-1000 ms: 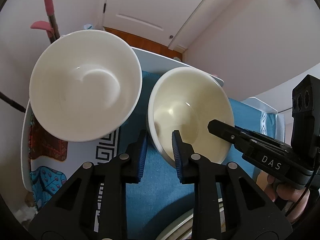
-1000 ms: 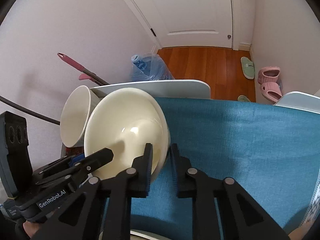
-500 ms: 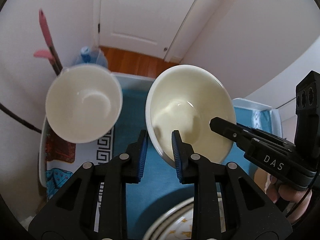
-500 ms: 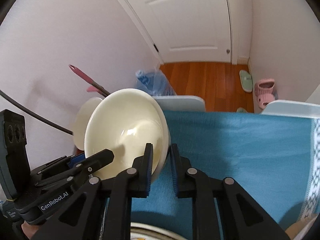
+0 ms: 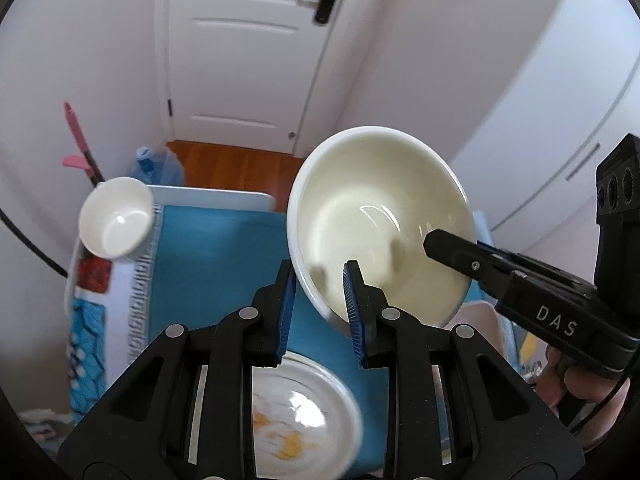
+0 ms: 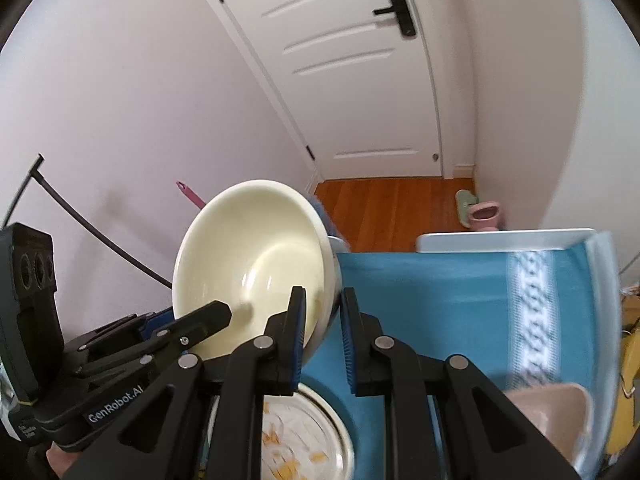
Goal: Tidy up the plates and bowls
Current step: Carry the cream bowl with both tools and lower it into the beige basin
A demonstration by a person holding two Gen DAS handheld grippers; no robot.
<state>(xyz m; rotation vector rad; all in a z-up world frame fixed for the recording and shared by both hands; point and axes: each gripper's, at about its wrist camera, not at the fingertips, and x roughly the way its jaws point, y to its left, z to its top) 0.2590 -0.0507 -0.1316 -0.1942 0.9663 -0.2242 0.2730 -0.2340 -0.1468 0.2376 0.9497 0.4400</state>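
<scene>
Left gripper (image 5: 318,304): jaws closed on the near-left rim of the cream bowl (image 5: 380,224), one blue pad inside the wall, the other outside.
Right gripper (image 6: 323,328): jaws closed on the opposite rim of the same bowl (image 6: 252,264); in the left wrist view its black finger reaches in over the bowl's right edge.
Cream bowl: held between the two grippers, tilted with its mouth toward the left camera, clear of the blue tablecloth (image 5: 212,256).
Change over the last second: the bowl, earlier low over the cloth and just beside the white bowl (image 5: 116,222), has been carried up and back toward the person. The white bowl now looks small and well apart, ahead and to the left of the left gripper, at the table's far left corner.
Newly in view: a patterned plate (image 5: 296,416) with yellow marks, directly below both grippers and the raised bowl; the right wrist view shows it (image 6: 304,436) under the fingers.
Further right: a pink container (image 6: 552,420) at the near right table edge.
Meaning for the task: judged from this, the lift is done and the bowl is in transit; the plate underneath is a likely resting place, though that is uncertain.
Risk: motion blur suggests speed; a rim-only grip on a tilted bowl could slip.
</scene>
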